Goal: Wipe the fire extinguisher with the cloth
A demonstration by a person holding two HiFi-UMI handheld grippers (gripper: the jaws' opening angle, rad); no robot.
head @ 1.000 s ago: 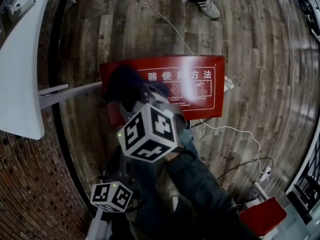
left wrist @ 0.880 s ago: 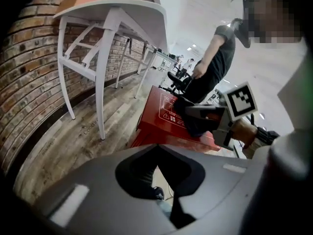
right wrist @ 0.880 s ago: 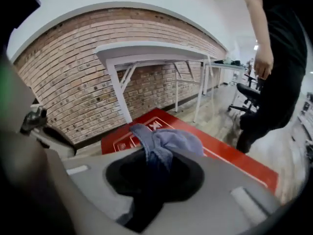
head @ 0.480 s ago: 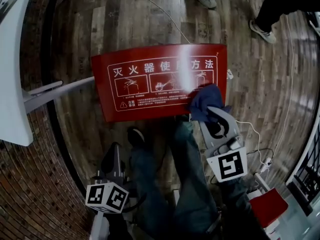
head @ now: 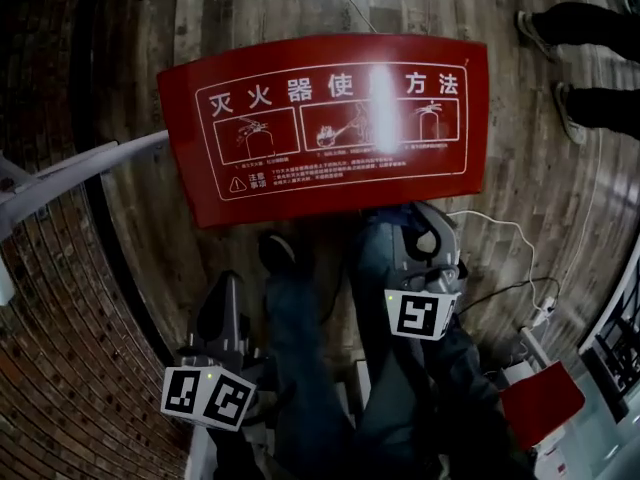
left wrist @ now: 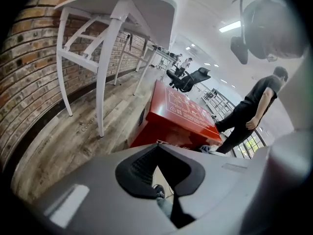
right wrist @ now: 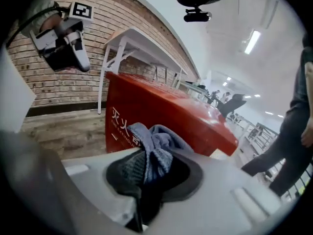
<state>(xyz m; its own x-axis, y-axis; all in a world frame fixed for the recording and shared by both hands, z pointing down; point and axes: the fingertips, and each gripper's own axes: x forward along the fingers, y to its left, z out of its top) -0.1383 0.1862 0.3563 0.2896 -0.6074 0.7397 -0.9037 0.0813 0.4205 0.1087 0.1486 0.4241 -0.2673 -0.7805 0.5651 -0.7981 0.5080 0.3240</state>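
Red fire extinguisher box (head: 325, 128), long side crosswise; right claw (right wrist: 154, 166) tight on cloth (right wrist: 155, 142), left claw (left wrist: 157, 151) together.

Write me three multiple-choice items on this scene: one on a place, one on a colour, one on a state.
1. The red extinguisher box lies
A) on a white table
B) on the wooden floor
C) in a sink

2. The print on its top is
A) black
B) yellow
C) white

3. The right gripper is
A) shut on the blue cloth
B) open and empty
C) shut on a cable

Answers:
1 B: floor planks surround the box in the head view.
2 C: white characters and drawings stand on the red.
3 A: the right gripper view shows the cloth pinched between its fingers.
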